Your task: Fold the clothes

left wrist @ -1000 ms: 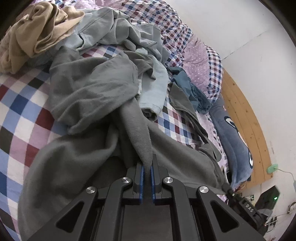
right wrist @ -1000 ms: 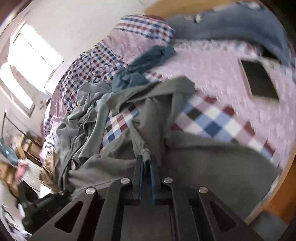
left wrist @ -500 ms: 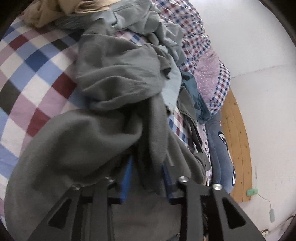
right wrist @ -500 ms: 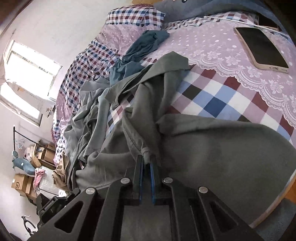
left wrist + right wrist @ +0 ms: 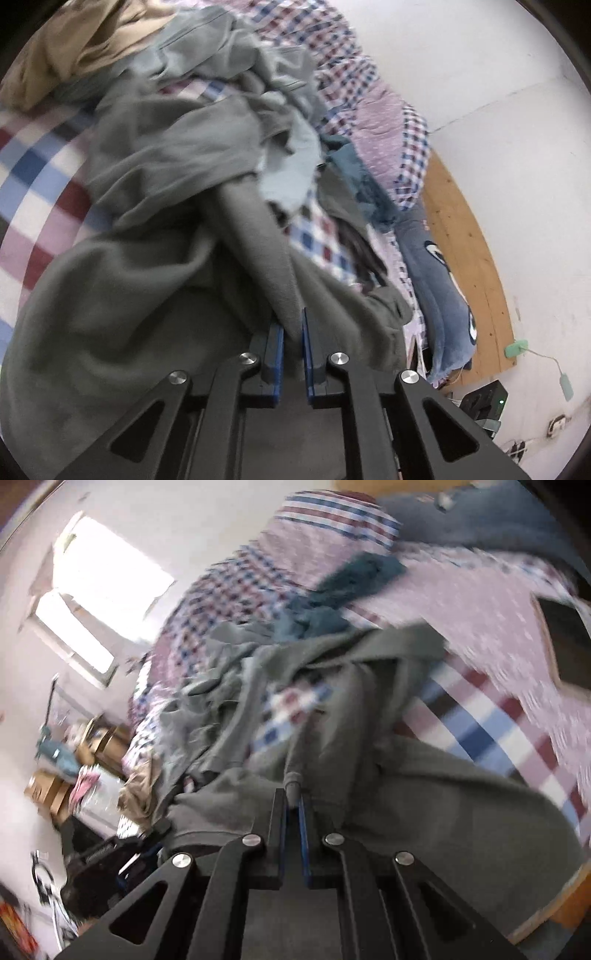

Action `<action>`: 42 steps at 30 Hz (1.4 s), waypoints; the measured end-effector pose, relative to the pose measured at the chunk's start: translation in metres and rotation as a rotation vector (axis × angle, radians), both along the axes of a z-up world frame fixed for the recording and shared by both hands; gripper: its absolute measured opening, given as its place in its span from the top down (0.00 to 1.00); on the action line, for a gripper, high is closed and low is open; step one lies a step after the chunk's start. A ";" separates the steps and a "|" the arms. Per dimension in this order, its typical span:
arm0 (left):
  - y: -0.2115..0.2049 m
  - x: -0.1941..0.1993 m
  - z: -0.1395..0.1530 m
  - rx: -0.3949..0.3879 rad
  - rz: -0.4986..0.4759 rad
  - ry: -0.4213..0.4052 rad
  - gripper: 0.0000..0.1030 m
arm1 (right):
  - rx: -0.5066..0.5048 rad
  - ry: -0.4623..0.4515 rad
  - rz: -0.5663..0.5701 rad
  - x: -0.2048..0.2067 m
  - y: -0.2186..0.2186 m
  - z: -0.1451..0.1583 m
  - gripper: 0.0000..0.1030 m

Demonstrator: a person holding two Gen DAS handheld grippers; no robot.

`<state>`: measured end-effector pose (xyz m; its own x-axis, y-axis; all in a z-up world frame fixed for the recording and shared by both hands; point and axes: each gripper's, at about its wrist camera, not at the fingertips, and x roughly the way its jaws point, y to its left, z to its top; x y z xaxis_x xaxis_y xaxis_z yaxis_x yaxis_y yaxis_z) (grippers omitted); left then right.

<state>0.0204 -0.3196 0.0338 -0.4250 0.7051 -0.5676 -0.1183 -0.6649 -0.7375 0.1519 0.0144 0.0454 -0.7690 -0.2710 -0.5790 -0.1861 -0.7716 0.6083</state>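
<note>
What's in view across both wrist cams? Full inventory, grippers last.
grey garment: 1, dark grey, front of bed, pinched by both grippers
grey-green clothes: a heap, count unclear, behind it
tan garment: 1, beige, far corner of the heap
teal garment: 1, dark teal, on the lilac cover
checked bedspread: 1, red, blue and white, under everything
blue pillow: 1, against the wooden headboard
phone: 1, dark, on the lilac cover
left gripper: black, blue pads, closed on cloth
right gripper: same, closed on cloth
</note>
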 end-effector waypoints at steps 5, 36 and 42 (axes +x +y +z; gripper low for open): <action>-0.008 -0.007 0.012 0.058 0.020 0.024 0.94 | -0.025 0.063 0.041 -0.021 0.009 0.022 0.96; 0.056 -0.341 0.135 -0.231 0.210 0.309 0.95 | 0.326 0.035 0.073 -0.443 0.030 0.081 0.97; 0.067 -0.368 0.069 -0.344 0.203 0.177 0.93 | 0.273 -0.114 0.101 -0.460 0.031 0.013 0.93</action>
<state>-0.3477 -0.2521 0.1023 -0.6474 0.3798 -0.6608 -0.0640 -0.8911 -0.4494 -0.3086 0.0455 0.0588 -0.6720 -0.1658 -0.7217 -0.1549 -0.9216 0.3560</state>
